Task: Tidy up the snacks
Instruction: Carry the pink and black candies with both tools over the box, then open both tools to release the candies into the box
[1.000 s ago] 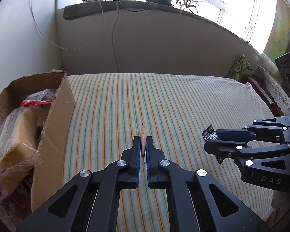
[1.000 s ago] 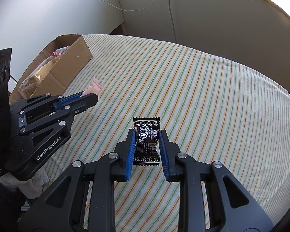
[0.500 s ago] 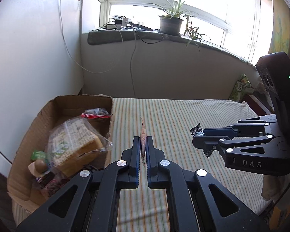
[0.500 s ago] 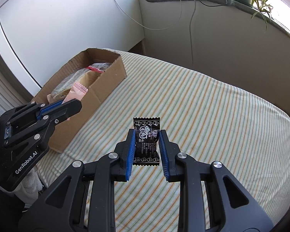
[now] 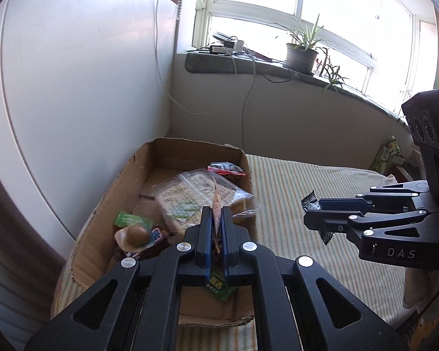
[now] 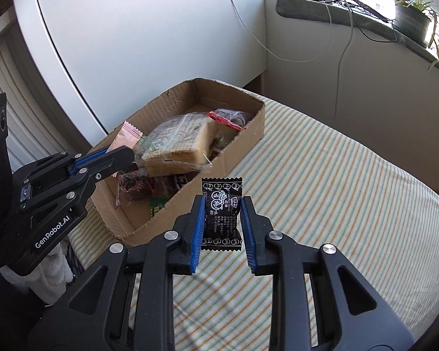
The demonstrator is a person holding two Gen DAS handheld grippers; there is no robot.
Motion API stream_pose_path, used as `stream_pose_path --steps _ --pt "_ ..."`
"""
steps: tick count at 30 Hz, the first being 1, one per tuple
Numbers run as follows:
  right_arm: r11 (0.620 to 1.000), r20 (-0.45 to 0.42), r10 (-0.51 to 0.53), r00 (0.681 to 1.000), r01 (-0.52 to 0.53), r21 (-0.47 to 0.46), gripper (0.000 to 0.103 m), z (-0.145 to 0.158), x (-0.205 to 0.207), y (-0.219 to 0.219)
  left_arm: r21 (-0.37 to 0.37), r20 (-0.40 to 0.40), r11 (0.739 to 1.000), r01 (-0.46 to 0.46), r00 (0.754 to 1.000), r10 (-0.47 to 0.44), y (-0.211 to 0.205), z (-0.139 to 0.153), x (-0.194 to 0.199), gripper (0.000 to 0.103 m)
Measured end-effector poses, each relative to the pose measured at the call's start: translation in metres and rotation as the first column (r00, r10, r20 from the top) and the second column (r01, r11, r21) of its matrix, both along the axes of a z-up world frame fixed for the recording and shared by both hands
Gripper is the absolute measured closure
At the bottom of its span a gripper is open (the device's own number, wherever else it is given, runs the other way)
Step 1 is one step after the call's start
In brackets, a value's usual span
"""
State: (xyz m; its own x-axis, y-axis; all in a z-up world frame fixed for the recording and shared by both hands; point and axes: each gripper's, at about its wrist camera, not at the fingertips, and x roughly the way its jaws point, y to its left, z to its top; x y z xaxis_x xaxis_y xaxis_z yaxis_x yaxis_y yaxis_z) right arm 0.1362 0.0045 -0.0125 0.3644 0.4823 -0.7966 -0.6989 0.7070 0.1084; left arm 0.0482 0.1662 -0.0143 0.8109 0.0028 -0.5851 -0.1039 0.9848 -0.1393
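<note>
My left gripper point(image 5: 216, 219) is shut on a thin pink snack packet point(image 5: 216, 201), seen edge-on, and holds it above the open cardboard box point(image 5: 125, 181). The right wrist view shows that packet point(image 6: 125, 136) over the box point(image 6: 245, 134). My right gripper point(image 6: 221, 216) is shut on a black snack packet point(image 6: 221, 201) above the striped cloth, just right of the box. The left wrist view shows the right gripper point(image 5: 316, 213) with the black packet point(image 5: 310, 203). The box holds a clear bag of bread point(image 6: 175, 143) and several small snacks.
The striped tablecloth point(image 6: 322, 181) covers the table to the right of the box. A white wall panel point(image 5: 73, 87) stands left of the box. A windowsill with a potted plant point(image 5: 303, 52) and cables runs behind. A green carton point(image 5: 387, 153) stands at the far right.
Both grippers have moved left toward the box with their packets still held. The left gripper now hangs over the box's inside; the right one is beside its right wall.
</note>
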Motion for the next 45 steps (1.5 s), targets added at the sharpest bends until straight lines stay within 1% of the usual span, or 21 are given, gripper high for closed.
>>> stream_pose_path --steps 6,17,29,38,43,45 --pt "0.999 -0.004 0.04 0.999 -0.04 0.017 0.078 0.003 -0.004 0.023 0.011 -0.003 0.999 -0.046 0.999 0.046 0.019 -0.003 -0.003 0.099" --pt "0.993 -0.023 0.115 0.993 -0.115 0.013 0.078 -0.004 -0.016 0.062 0.03 -0.006 0.997 -0.075 0.997 0.076 0.034 -0.006 0.002 0.099" --pt "0.991 -0.054 0.131 0.99 -0.131 -0.005 0.077 -0.019 -0.015 0.076 0.025 -0.015 0.995 -0.092 0.996 0.093 0.043 -0.009 0.006 0.098" --pt "0.989 -0.05 0.144 0.988 -0.145 -0.011 0.077 -0.021 -0.016 0.079 0.028 -0.021 0.995 -0.093 0.995 0.093 0.044 -0.01 0.009 0.098" --pt "0.99 -0.044 0.143 0.989 -0.143 -0.009 0.077 -0.021 -0.016 0.079 0.034 -0.024 0.995 -0.091 0.995 0.092 0.043 -0.01 0.01 0.095" --pt "0.99 -0.043 0.14 0.989 -0.141 -0.01 0.077 -0.02 -0.015 0.078 0.035 -0.026 0.995 -0.092 0.995 0.093 0.043 -0.01 0.01 0.091"
